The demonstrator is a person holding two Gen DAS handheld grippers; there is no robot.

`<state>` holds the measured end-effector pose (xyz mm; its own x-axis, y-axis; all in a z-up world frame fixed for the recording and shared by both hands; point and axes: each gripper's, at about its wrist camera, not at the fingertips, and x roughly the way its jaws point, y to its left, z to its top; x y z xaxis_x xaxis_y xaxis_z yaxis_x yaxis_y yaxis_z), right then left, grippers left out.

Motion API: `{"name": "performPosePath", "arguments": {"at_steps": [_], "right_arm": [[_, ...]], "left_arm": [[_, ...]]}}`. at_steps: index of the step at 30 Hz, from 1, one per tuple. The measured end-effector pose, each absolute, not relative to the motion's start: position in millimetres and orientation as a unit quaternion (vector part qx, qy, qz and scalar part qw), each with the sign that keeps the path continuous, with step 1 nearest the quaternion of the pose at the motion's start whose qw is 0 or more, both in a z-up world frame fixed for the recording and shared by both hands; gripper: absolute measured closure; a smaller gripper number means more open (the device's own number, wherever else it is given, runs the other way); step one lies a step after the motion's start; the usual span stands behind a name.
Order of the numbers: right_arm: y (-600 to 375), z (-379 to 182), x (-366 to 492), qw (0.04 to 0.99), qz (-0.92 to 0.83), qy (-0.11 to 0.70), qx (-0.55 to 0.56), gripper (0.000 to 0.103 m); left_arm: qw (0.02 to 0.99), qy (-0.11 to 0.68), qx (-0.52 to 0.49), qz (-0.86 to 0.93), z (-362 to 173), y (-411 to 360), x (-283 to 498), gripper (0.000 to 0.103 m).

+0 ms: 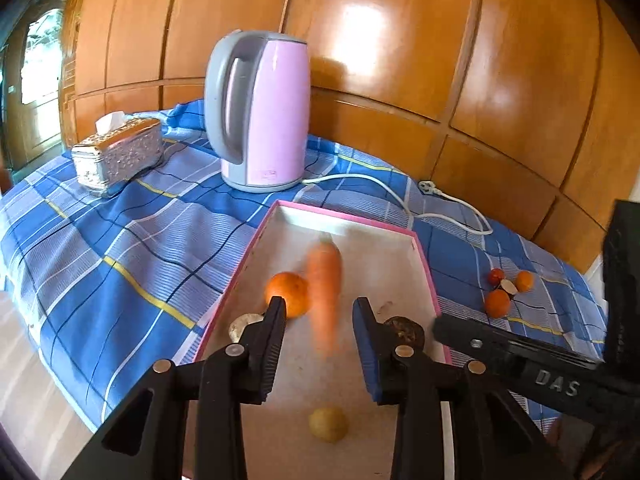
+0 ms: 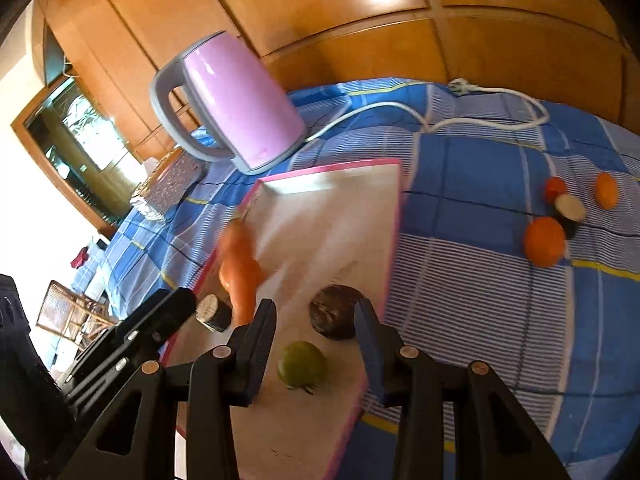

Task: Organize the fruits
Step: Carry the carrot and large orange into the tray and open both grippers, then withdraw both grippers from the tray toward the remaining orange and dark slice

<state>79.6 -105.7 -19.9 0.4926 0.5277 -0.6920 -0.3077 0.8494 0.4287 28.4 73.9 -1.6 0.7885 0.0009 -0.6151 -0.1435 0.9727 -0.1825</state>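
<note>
From the left wrist, your left gripper [image 1: 320, 320] hangs over the pink-rimmed tray [image 1: 424, 256] with its jaws apart and nothing pressed between the pads. The carrot [image 1: 325, 280] shows in the gap beyond the fingertips, blurred, so treat it as loose, not held. An orange [image 1: 289, 293] sits in the tray touching the carrot's left side. A small yellowish round fruit [image 1: 329, 424] lies nearer you than the carrot, and a dark, wrinkled round fruit [image 1: 404, 330] sits near the tray's right rim. Let the carrot settle before you move, and lift clear without nudging the orange.

From the right wrist, your right gripper [image 2: 316, 308] also stands with jaws apart and empty, over the tray's near end, with the dark fruit [image 2: 334, 312] just ahead of the right finger and the green-yellow fruit [image 2: 303, 364] between the fingers but untouched. The remaining fruit lies on the checked blue cloth [image 2: 480, 288], well to the right of the tray: a large orange [image 2: 545, 241], a smaller orange [image 2: 606, 191], a red fruit [image 2: 556, 188] and a dark piece with a pale cut face [image 2: 570, 210]. I judge those come next. The oranges are smooth and round, so close across the widest part, or they may roll on the soft cloth. The tray floor looks flat, pale and hard.
</note>
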Motion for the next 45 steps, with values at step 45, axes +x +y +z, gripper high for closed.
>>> {"name": "performPosePath", "arguments": {"at_steps": [45], "right_arm": [[-203,-28,50,0.898,0.094,0.409,0.134,0.062]], "left_arm": [[0.935,0.351,-0.031,-0.032,-3,-7,26,0.062]]}}
